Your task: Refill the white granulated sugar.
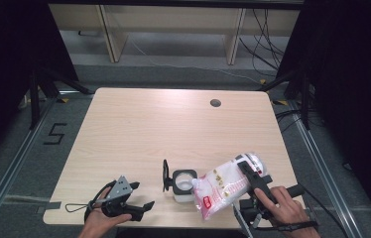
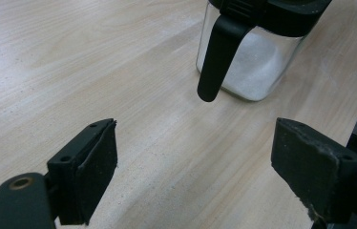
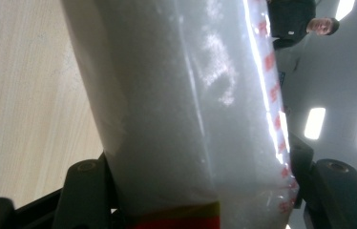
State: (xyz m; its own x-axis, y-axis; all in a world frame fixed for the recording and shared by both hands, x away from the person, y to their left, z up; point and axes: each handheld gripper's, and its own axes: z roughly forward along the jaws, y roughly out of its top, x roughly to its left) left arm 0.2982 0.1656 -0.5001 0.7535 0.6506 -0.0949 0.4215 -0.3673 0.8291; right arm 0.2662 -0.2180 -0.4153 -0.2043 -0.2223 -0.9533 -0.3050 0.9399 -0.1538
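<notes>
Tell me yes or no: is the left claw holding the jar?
No, the left claw is open over bare table, and the jar stands apart beyond its tips.

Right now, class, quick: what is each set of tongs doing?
Left tongs: open, holding nothing, aimed at the jar.
Right tongs: closed on the bag of white powder.

Light wood table (image 1: 139, 129), one round cable hole (image 1: 216, 103) near its far edge.
We note a clear, black-lidded jar (image 1: 184, 184) standing near its front edge.
</notes>
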